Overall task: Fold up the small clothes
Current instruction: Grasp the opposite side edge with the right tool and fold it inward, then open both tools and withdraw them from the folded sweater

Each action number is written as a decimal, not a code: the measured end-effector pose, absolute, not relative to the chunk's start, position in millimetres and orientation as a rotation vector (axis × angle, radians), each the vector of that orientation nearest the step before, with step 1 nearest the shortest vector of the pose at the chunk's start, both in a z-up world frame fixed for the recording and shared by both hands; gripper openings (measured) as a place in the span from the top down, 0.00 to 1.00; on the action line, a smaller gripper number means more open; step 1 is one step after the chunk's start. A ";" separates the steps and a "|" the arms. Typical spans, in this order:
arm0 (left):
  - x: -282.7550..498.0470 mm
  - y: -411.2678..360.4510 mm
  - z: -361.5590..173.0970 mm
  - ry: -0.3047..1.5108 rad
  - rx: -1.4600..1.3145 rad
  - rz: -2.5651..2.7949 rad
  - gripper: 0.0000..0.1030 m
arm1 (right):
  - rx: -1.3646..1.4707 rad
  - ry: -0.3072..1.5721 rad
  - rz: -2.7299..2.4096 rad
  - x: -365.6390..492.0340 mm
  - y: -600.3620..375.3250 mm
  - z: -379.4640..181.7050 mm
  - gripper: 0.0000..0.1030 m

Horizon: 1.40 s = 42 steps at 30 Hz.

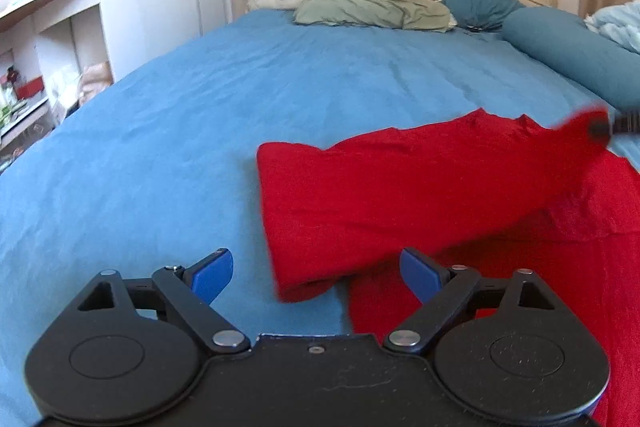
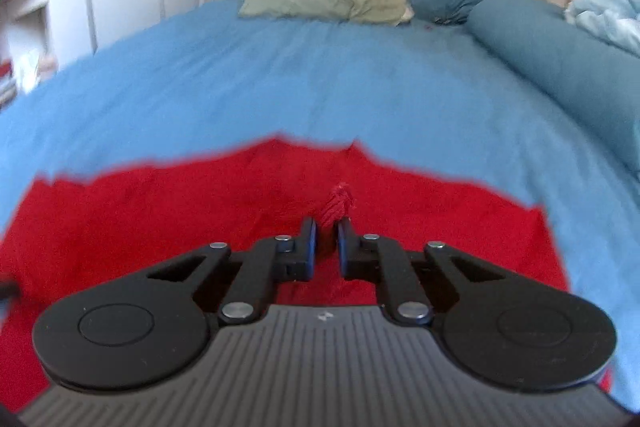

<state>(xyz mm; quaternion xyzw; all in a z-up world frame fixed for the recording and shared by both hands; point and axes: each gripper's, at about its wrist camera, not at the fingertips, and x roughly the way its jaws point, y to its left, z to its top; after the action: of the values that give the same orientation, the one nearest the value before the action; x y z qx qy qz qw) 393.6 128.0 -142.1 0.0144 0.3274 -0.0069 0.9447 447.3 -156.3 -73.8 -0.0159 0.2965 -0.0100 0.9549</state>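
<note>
A red garment (image 1: 420, 195) lies on the blue bed sheet (image 1: 180, 131), partly folded, with one layer lifted over another. My left gripper (image 1: 316, 277) is open and empty, hovering just left of the garment's near left corner. In the right wrist view my right gripper (image 2: 327, 231) is shut on a pinched tuft of the red garment (image 2: 120, 227) and holds it raised. The right gripper's tip also shows blurred at the far right of the left wrist view (image 1: 604, 127), with red cloth hanging from it.
A green pillow (image 1: 372, 11), a teal pillow (image 1: 476, 1) and a teal bolster (image 1: 572, 55) lie at the bed's head and right side. A light blue blanket (image 1: 620, 23) is at the far right. White shelves (image 1: 48, 39) stand left of the bed.
</note>
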 end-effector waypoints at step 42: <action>420.9 65.9 -161.6 0.690 -0.022 -0.186 0.05 | 0.148 0.573 0.017 400.4 -320.7 -127.2 0.00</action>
<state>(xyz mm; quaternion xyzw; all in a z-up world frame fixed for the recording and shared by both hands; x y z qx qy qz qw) 420.9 65.9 -161.6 -0.0106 0.3379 -0.0910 0.9367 400.4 -320.7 -127.2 0.0730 0.2824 0.0082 0.9565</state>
